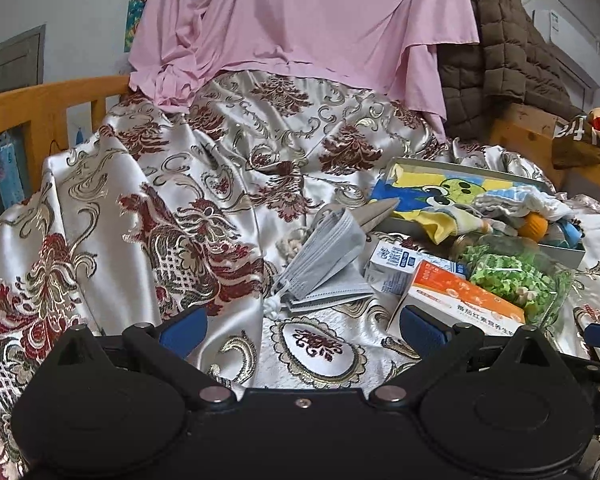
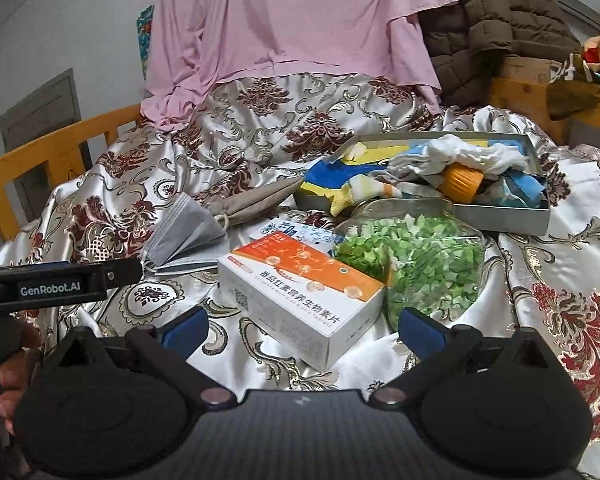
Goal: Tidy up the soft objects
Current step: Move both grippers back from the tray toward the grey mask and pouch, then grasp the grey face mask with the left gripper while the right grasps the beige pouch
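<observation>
Hovering wide-spread over the bedspread [image 1: 148, 184]: both claws, empty.

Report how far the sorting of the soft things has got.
Done: a cartoon cloth, a yellow sock and white cloth already lie in the metal tray. In hand: nothing; the left gripper and right gripper are both open and empty. Left: the grey face masks and beige pouch lie loose on the bedspread.
</observation>
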{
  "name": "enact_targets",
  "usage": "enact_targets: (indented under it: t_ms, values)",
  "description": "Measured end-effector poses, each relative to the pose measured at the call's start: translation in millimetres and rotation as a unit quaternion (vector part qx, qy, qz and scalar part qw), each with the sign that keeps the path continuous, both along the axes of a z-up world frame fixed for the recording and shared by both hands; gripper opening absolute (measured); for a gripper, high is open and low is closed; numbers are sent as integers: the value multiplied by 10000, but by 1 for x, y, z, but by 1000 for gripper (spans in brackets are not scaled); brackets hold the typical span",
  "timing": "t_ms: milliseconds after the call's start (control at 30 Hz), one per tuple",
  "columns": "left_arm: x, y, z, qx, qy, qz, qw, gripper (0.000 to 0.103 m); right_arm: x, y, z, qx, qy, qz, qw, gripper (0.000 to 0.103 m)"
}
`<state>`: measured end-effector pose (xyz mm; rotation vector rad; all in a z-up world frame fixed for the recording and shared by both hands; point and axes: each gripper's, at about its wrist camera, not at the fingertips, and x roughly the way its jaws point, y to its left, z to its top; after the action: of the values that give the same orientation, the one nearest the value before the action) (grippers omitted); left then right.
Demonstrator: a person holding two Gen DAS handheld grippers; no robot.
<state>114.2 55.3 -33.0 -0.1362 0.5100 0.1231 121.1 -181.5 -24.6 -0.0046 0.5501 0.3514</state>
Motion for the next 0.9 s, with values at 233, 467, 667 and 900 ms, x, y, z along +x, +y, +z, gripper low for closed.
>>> enact_targets:
  t_ms: [233, 467, 667, 900]
  values:
    - [1, 3, -4, -53, 70, 103, 9999, 102, 5, 4, -2, 35, 23, 70, 10000, 103]
    - [3, 7, -7, -123, 55, 273, 9995, 102, 6, 11, -5, -21, -196, 136, 9997, 103]
    - [2, 13, -9, -174, -165, 520, 9984, 102, 6, 14, -7, -196, -546, -82, 9983, 103]
    - [8, 18, -13, -350, -165, 656, 9971, 102, 11, 13, -9, -172, -483, -132, 9986, 103]
